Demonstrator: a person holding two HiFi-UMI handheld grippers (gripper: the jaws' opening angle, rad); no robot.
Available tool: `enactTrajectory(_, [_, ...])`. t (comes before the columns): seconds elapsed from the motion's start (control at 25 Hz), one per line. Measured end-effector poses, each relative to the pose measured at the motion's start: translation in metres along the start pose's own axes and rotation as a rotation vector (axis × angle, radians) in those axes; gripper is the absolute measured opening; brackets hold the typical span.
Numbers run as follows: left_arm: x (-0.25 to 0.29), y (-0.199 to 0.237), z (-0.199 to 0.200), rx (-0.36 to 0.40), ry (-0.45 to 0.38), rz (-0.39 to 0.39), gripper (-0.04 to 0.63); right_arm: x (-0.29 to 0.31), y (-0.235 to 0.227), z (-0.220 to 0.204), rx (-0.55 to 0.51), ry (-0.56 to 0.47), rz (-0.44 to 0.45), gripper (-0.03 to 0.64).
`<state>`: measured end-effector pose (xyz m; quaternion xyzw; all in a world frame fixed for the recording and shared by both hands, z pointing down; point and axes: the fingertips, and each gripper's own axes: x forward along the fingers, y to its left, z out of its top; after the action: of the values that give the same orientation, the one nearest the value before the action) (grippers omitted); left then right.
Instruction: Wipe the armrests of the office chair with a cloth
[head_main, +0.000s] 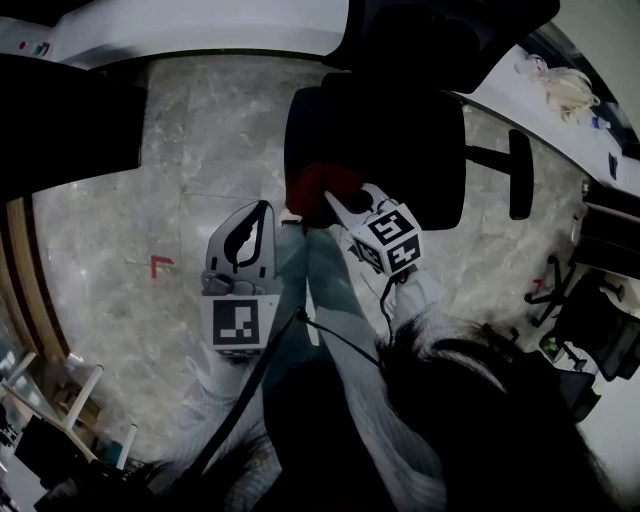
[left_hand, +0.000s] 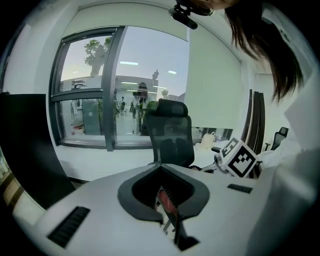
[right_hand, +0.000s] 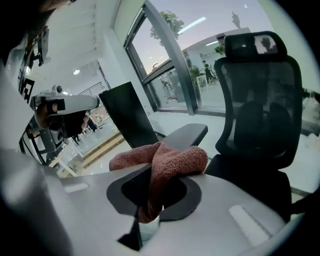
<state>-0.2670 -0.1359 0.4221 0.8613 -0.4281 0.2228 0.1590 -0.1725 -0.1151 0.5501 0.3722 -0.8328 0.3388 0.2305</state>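
The grey stone floor (head_main: 190, 130) fills the head view, with the black office chair (head_main: 375, 140) at 12 o'clock. The left claw (head_main: 262, 212) hangs over the floor at the chair's 8 o'clock, well apart from it, jaws together on nothing. The right claw (head_main: 338, 203) is clamped on a bunched reddish-brown terry cloth (head_main: 318, 186), which sits at the seat's 7 o'clock edge. Only the right gripper view shows the cloth (right_hand: 170, 160) looped through the jaws, overlapping the near end of a dark armrest (right_hand: 184, 136); contact cannot be told. Only the left gripper view shows the window (left_hand: 95, 90) behind the chair.
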Motion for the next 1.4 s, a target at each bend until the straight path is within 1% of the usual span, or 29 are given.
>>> enactTrajectory(0.08, [0.001, 0.002, -0.002, -0.025, 0.006, 0.000, 0.004, 0.012, -0.010, 0.012, -0.063, 0.013, -0.009, 0.026])
enactTrajectory(0.16, [0.003, 0.004, -0.001, -0.046, -0.002, 0.011, 0.005, 0.025, -0.023, 0.027, -0.103, 0.020, -0.010, 0.026])
enactTrajectory(0.24, [0.004, 0.007, -0.001, -0.044, -0.004, 0.019, 0.003, 0.038, -0.042, 0.044, -0.138, 0.024, -0.029, 0.026])
enactTrajectory(0.32, [0.004, 0.013, -0.006, -0.036, 0.016, 0.028, 0.003, 0.055, -0.065, 0.064, -0.151, 0.021, -0.058, 0.026])
enactTrajectory(0.48, [0.006, 0.028, -0.005, -0.065, 0.024, 0.058, 0.003, 0.090, -0.125, 0.103, -0.111, 0.027, -0.176, 0.026])
enactTrajectory(0.6, [0.006, 0.031, -0.004, -0.071, 0.029, 0.071, 0.003, 0.107, -0.151, 0.121, -0.050, 0.032, -0.191, 0.026])
enactTrajectory(0.72, [0.007, 0.032, -0.004, -0.079, 0.030, 0.078, 0.003, 0.113, -0.158, 0.125, -0.037, 0.041, -0.211, 0.025])
enactTrajectory(0.84, [0.009, 0.033, -0.003, -0.072, 0.024, 0.074, 0.003, 0.107, -0.147, 0.121, 0.001, 0.032, -0.182, 0.023])
enactTrajectory(0.92, [0.010, 0.031, -0.003, -0.055, 0.017, 0.067, 0.003, 0.096, -0.130, 0.110, 0.004, 0.047, -0.137, 0.023])
enactTrajectory(1.08, [0.013, 0.020, 0.007, -0.065, 0.007, 0.046, 0.003, 0.068, -0.076, 0.072, -0.013, 0.065, -0.040, 0.023])
enactTrajectory(1.28, [0.014, 0.011, 0.012, -0.052, -0.001, 0.031, 0.003, 0.029, -0.008, 0.021, -0.018, 0.069, 0.038, 0.023])
enactTrajectory(1.4, [0.013, 0.006, 0.012, -0.038, -0.002, 0.023, 0.003, 0.013, 0.015, 0.000, -0.016, 0.081, 0.067, 0.023])
